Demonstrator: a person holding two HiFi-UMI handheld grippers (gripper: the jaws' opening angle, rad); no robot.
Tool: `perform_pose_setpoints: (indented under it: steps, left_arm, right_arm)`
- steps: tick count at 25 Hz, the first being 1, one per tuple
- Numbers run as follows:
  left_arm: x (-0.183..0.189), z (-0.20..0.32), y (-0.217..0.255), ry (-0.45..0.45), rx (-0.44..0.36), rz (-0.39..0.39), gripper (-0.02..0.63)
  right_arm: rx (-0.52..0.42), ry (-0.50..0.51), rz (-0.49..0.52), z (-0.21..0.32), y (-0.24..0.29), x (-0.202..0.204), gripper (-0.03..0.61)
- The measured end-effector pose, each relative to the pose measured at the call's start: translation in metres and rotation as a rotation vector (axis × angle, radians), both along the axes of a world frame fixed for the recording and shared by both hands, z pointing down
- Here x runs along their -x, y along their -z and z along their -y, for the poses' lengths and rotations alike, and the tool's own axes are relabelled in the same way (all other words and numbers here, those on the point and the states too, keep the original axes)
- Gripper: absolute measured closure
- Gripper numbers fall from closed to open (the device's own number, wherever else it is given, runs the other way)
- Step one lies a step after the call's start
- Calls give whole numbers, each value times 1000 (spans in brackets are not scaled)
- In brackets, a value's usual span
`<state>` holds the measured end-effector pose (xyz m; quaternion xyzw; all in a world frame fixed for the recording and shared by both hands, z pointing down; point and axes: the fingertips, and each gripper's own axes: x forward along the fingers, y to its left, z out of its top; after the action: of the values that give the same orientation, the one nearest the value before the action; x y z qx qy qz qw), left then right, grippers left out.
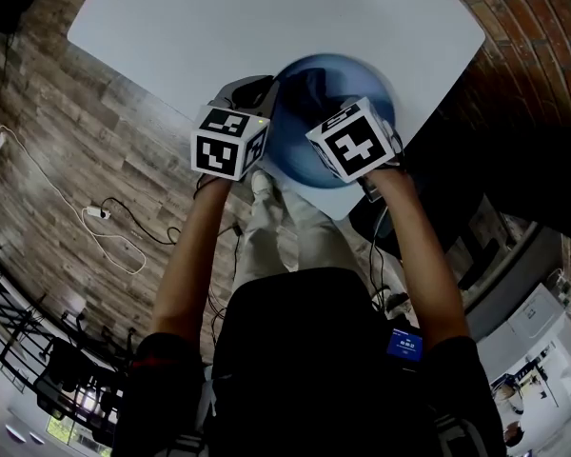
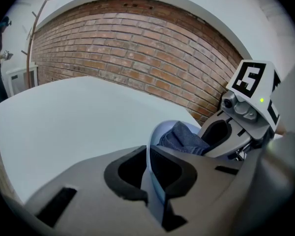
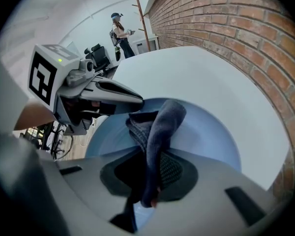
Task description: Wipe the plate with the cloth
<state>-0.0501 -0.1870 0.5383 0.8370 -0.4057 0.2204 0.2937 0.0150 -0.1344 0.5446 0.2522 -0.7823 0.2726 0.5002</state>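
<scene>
The left gripper (image 2: 148, 175) is pinching the plate (image 2: 158, 132) rim between its jaws. The right gripper (image 3: 148, 176) is clamping the cloth (image 3: 160, 132), which is draping ahead of its jaws onto the plate.

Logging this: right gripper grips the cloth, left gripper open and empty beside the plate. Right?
No. The left gripper is shut on the rim of the plate, as the left gripper view shows. The right gripper does grip the cloth.

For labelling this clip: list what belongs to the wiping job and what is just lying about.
In the job: plate, its rim clamped in the left gripper; cloth, pinched by the right gripper.
Lying about: cable on the floor; coat stand.
</scene>
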Motion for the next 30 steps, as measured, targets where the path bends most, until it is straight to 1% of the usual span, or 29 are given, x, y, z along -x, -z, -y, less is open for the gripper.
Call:
perform_pose_setpoints:
  steps: [3, 6, 11, 14, 17, 22, 30]
  left_arm:
    - [4, 0, 4, 30, 22, -29, 584]
    - [6, 1, 11, 38, 29, -36, 584]
    - [15, -10, 30, 44, 26, -42, 584]
    - [23, -14, 40, 56, 17, -37, 584]
    - [24, -20, 52, 61, 5, -47, 586]
    - [17, -32, 79, 23, -30, -61, 586]
    - [27, -60, 131, -5, -96, -70, 589]
  right_arm:
    - [29, -34, 33, -1, 0, 1, 517]
    - [45, -69, 66, -1, 1, -2, 517]
    - [51, -99, 59, -12, 6, -6, 517]
    - [33, -115, 54, -14, 13, -7, 517]
    - [11, -148, 65, -15, 23, -11, 517]
    - [-47, -202, 111, -14, 48, -13, 517]
    - [-149, -252, 161, -24, 97, -8, 517]
